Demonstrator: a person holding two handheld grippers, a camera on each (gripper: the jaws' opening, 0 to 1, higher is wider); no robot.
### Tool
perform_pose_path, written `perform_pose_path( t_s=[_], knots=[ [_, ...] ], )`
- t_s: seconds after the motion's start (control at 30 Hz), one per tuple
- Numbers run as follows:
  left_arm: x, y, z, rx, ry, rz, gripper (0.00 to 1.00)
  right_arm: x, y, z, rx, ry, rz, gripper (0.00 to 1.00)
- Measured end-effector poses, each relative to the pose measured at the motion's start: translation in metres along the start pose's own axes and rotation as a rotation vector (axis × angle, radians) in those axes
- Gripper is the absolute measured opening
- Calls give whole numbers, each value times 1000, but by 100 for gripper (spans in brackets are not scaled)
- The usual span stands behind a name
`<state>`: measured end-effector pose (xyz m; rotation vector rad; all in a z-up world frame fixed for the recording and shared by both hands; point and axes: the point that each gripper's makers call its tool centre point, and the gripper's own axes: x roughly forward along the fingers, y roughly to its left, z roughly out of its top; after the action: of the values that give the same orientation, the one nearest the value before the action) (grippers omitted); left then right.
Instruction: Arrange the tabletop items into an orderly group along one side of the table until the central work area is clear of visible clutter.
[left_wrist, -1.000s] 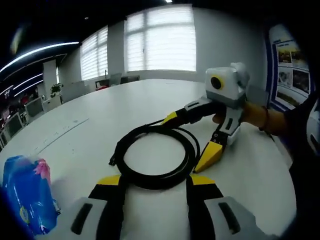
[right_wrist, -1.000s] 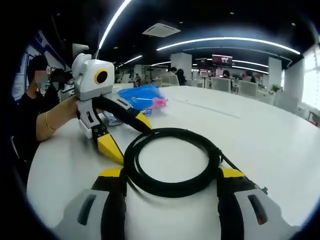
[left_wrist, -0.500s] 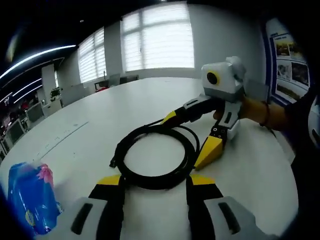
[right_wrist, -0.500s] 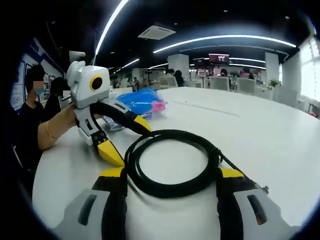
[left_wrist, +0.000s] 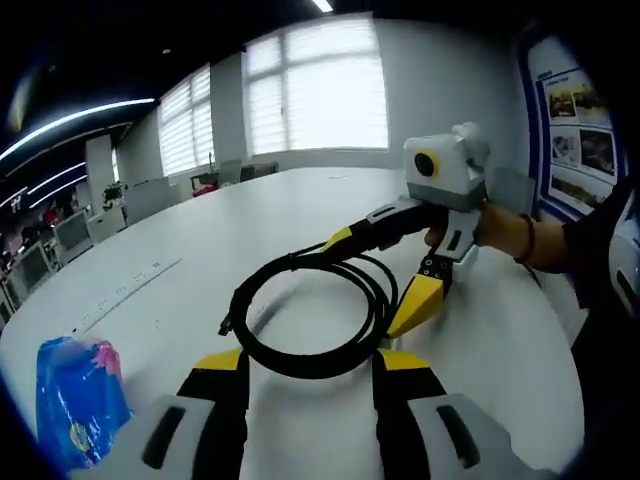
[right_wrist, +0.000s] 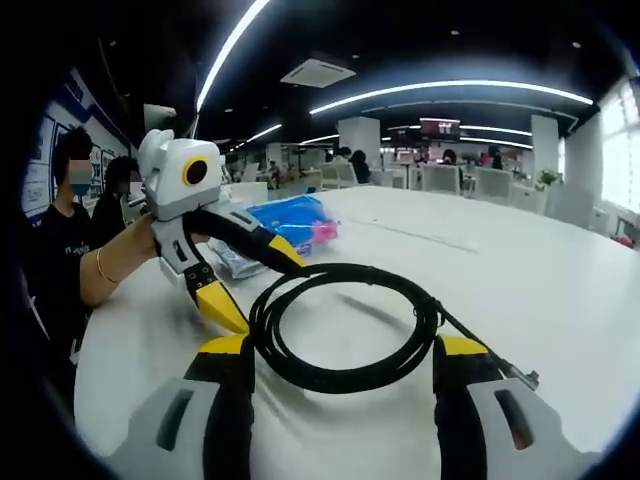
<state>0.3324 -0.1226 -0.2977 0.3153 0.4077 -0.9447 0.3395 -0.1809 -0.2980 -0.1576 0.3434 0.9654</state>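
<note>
Where the white table (left_wrist: 300, 215) curves toward its near edge, items left to right in the left gripper view: blue packet (left_wrist: 80, 400) at the left edge; coiled black cable (left_wrist: 310, 315) — lifted, its loop hooked over both grippers' jaws; left gripper (left_wrist: 310, 365) open under the coil; right gripper (left_wrist: 385, 275) open, hand-held. Right gripper view — left gripper (right_wrist: 255, 275), cable (right_wrist: 345, 325), packet (right_wrist: 290, 220) behind

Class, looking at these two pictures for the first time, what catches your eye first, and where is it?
A coiled black cable lies on the white table, with both grippers reaching toward it from opposite sides: the right gripper and the left gripper. A bright blue packet lies on the table beyond the left gripper.
</note>
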Motion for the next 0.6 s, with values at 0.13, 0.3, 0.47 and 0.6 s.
perform_pose_path(
  t_s=[0.13, 0.3, 0.47, 0.6],
  knots=[
    [-4, -2, 2, 8, 0, 5, 48, -1, 3, 2, -2, -1, 0, 69],
    [-10, -4, 4, 14, 0, 6, 48, -4, 9, 4, 8, -8, 9, 69],
    [-13, -6, 5, 21, 1, 9, 48, -6, 13, 5, 15, -7, 12, 70],
    [-17, -9, 6, 27, 0, 12, 48, -9, 17, 7, 13, -7, 12, 70]
  ],
)
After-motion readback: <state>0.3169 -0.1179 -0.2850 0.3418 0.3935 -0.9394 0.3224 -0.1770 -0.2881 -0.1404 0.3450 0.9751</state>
